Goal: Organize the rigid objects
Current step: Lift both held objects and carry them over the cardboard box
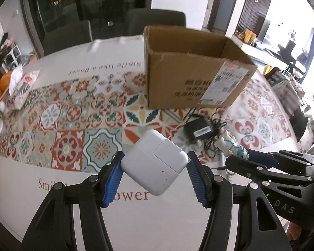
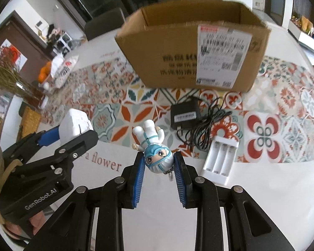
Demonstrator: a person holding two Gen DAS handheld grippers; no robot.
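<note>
Clamped between the left gripper's [image 1: 155, 167] blue pads, a white power adapter [image 1: 155, 163] hangs above the table [image 1: 157, 219]. Beside it, the right gripper [image 2: 159, 165] pinches a small figurine [image 2: 155, 148] by its head. Beyond lie a black adapter [image 2: 184, 115], a white battery charger [image 2: 219, 163] and an open cardboard box [image 2: 178, 62].

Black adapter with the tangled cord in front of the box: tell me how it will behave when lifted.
The black adapter looks like a stiff block, so its body should grip firmly. Its thin cord lies in loose loops and would probably dangle, and could snag the white battery charger beside it. It is probably fairly dense for its size.
</note>
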